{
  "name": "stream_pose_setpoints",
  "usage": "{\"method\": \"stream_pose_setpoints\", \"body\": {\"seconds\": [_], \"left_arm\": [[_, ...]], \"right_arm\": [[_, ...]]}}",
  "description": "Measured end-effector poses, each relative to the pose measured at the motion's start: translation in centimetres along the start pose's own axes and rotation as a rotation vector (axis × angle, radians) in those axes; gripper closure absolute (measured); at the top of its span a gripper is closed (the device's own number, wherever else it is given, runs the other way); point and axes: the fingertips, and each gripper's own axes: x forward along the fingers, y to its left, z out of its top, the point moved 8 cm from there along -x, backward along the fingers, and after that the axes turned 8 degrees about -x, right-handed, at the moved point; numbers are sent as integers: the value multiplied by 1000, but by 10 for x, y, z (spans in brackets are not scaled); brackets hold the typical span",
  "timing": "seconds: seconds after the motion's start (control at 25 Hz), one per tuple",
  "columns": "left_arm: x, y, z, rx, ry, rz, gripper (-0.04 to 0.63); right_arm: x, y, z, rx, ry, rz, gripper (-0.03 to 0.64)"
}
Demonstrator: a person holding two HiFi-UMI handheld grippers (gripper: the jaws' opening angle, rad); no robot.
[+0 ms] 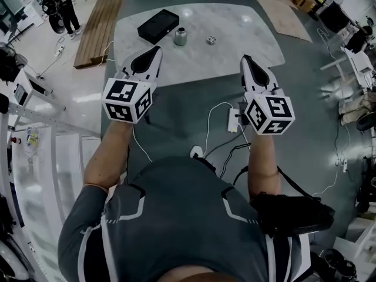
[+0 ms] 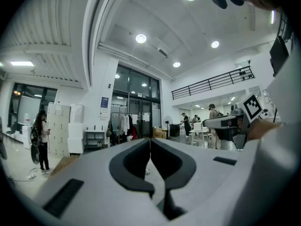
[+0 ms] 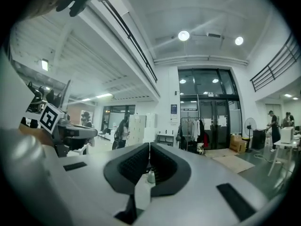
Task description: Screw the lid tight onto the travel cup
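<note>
**Head view.** A short silvery metal travel cup [image 1: 181,36] and a small silvery lid [image 1: 211,40] are seen standing apart on a pale marble-patterned table [image 1: 252,37]. A flat black rectangular case [image 1: 157,25] lies near the cup. The left gripper [image 1: 157,50] and right gripper [image 1: 245,58] are held at the table's near edge, well apart from both.

**Left gripper view.** The jaws are pressed together, with nothing between them.

**Right gripper view.** The jaws are likewise closed on nothing. The cup is glimpsed beyond them.

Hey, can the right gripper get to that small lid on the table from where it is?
Probably yes. The lid lies alone on bare table ahead of the right gripper, nothing between them; the cup stands apart from it. The jaws are shut, so they must open first.
</note>
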Motion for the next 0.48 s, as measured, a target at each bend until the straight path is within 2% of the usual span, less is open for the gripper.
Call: {"method": "stream_pose_setpoints", "body": {"seconds": [0.2, 0.32, 0.48], "left_arm": [[43, -16, 2, 6, -5, 32, 584], [68, -30, 0, -6, -27, 43, 585], [101, -43, -3, -8, -14, 50, 584]], "right_arm": [[22, -44, -14, 17, -6, 78, 588], [28, -74, -21, 16, -8, 88, 588], [35, -108, -31, 24, -11, 102, 588]]}}
